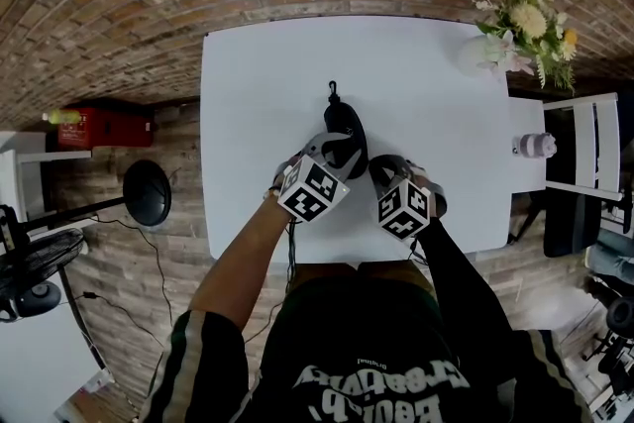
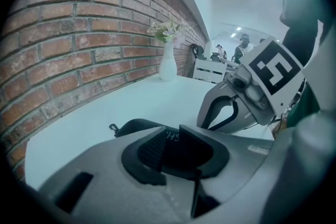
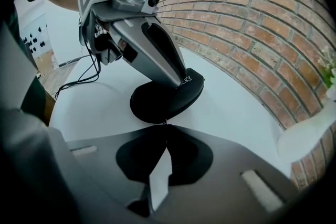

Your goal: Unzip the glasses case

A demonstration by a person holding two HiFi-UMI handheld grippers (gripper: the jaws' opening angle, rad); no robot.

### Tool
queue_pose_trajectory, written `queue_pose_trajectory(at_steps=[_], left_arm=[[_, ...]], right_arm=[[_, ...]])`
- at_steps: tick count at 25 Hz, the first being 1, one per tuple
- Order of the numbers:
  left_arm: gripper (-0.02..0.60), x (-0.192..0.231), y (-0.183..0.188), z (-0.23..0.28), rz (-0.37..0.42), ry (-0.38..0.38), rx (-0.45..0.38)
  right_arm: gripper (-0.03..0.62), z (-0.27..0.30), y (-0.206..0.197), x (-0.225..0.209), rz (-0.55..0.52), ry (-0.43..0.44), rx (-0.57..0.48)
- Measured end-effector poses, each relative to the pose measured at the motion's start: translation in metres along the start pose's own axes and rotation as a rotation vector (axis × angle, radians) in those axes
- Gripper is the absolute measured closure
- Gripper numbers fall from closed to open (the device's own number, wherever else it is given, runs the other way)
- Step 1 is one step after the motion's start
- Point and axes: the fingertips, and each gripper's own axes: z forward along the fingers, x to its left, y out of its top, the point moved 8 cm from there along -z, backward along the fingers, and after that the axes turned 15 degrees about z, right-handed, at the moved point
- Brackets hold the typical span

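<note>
Slippage is the main risk. The left tongs (image 2: 170, 150) clamp the black glasses case (image 1: 343, 126) at the middle of the counter (image 1: 258, 84). The right tongs (image 3: 166, 124) are closed tight at its near edge, and whether they pinch the zip tab is too small to tell. A skewed pull could jam the zip or drag the case free.

The glasses case (image 1: 346, 136) lies on the table (image 1: 436, 114) near its centre, running from 12 to 6 o'clock. Your left gripper (image 1: 333, 152) sits over its near end, reaching in from 7 o'clock. Your right gripper (image 1: 380, 169) is just beside the case at its 4 o'clock. The vase (image 1: 483, 54) stands at the table's 1 o'clock corner, and the bottle (image 1: 535, 146) is beyond the table's edge at 3 o'clock.
</note>
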Motion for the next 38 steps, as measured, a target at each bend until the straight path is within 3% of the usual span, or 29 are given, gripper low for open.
queue_pose_trajectory(at_steps=[38], left_arm=[[0.497,0.003,-0.002,-0.001,-0.008,-0.021,-0.021]], right_arm=[[0.579,0.020,0.029,-0.034,-0.117,0.002,-0.007]])
